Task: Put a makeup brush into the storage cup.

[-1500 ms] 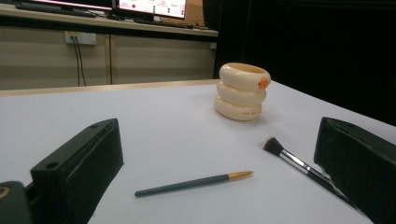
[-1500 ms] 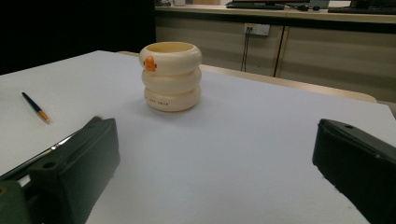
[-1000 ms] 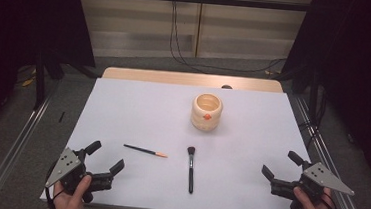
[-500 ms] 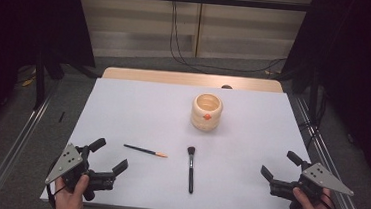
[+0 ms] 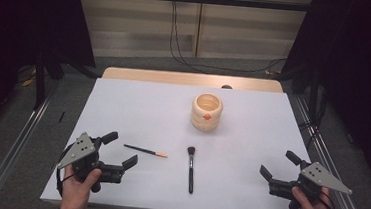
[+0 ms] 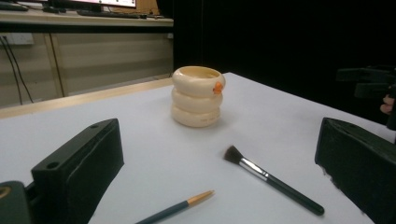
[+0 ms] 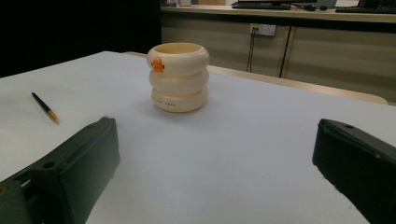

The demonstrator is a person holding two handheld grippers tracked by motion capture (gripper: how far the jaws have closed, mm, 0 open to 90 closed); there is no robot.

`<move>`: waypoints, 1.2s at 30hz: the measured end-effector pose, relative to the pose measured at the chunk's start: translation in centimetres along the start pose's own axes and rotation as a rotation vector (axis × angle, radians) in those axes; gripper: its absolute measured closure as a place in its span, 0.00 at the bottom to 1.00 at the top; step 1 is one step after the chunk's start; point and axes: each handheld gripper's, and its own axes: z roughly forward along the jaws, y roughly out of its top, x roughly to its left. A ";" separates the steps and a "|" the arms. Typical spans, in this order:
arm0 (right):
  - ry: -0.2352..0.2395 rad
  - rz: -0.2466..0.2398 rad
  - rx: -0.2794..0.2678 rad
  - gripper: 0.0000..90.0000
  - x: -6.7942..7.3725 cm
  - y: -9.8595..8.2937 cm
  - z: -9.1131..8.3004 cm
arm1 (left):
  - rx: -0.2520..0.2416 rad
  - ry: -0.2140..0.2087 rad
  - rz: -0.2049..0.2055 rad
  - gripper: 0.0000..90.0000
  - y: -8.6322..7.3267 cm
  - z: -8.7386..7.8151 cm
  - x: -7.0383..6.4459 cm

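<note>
Both tools wide open, holding nothing: left gripper (image 5: 118, 151) by the desk's near-left corner, right gripper (image 5: 280, 167) near-right. The thin pencil (image 5: 145, 151) lies just beside the left one and could roll away; brush (image 5: 190, 168) mid-desk; the cup (image 5: 206, 112) farther back might tip.

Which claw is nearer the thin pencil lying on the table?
Left. The left claw sits just beside the pencil, open and not touching it. The right claw is open far across the table, beyond the makeup brush.
</note>
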 end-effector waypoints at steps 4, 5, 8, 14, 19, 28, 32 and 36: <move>0.005 -0.001 -0.001 0.00 0.0 0.0 0.0 | 0.028 -0.030 0.012 0.02 0.6 0.9 0.2; 0.005 -0.001 -0.001 0.00 0.0 0.0 0.0 | 0.028 -0.030 0.012 0.02 0.6 0.9 0.2; 0.005 -0.004 -0.001 0.00 0.0 0.0 0.0 | 0.037 -0.026 0.015 0.02 1.0 1.4 0.2; 0.006 -0.005 -0.001 0.00 0.0 0.0 0.0 | 0.050 -0.027 0.032 0.03 1.6 2.5 0.5; -0.002 -0.002 0.004 0.00 0.0 0.0 0.0 | 0.055 -0.035 0.063 0.04 2.2 3.2 0.7; 0.011 -0.002 0.007 0.00 0.0 0.0 0.0 | 0.110 -0.042 0.065 0.05 3.3 3.9 1.4; 0.003 -0.001 0.007 0.00 0.0 0.0 0.0 | 0.157 -0.092 0.034 0.04 3.5 4.7 1.9; 0.004 -0.004 0.007 0.00 0.0 0.0 0.0 | 0.185 -0.090 0.037 0.04 4.0 5.3 2.2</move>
